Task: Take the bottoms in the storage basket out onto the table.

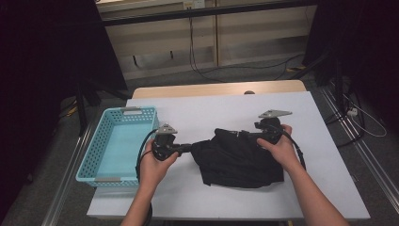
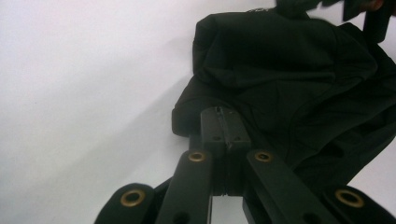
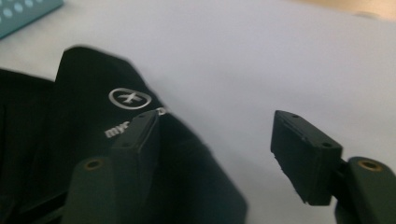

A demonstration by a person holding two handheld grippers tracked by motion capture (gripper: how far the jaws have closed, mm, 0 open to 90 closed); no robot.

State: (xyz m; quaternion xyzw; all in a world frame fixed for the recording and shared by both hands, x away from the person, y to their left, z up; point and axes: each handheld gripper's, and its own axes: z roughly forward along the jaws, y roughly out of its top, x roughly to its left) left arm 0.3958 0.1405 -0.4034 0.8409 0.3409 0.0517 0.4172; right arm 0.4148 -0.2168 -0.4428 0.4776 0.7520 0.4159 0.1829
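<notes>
A crumpled black garment [image 1: 237,157] lies on the white worktop [image 1: 211,113], a little right of its middle and toward the person's edge. The left gripper [image 1: 187,148] comes in level from the left and is clenched on the garment's left edge; in the left gripper view its jaws are pressed together with a fold of the black cloth [image 2: 280,84] pinched at their tips. The right gripper [image 1: 256,133] sits at the garment's upper right edge with its jaws apart and released; in the right gripper view one jaw lies against a corner of the cloth bearing a white printed logo [image 3: 130,98], the other stands over bare worktop, and nothing is squeezed between them. To the left of the left hand [image 1: 155,165], a light blue perforated basket [image 1: 101,141] stands at the worktop's left edge, just beside that hand and apart from the garment. Beyond the worktop's far edge, cables [image 1: 207,70] trail over the floor.
</notes>
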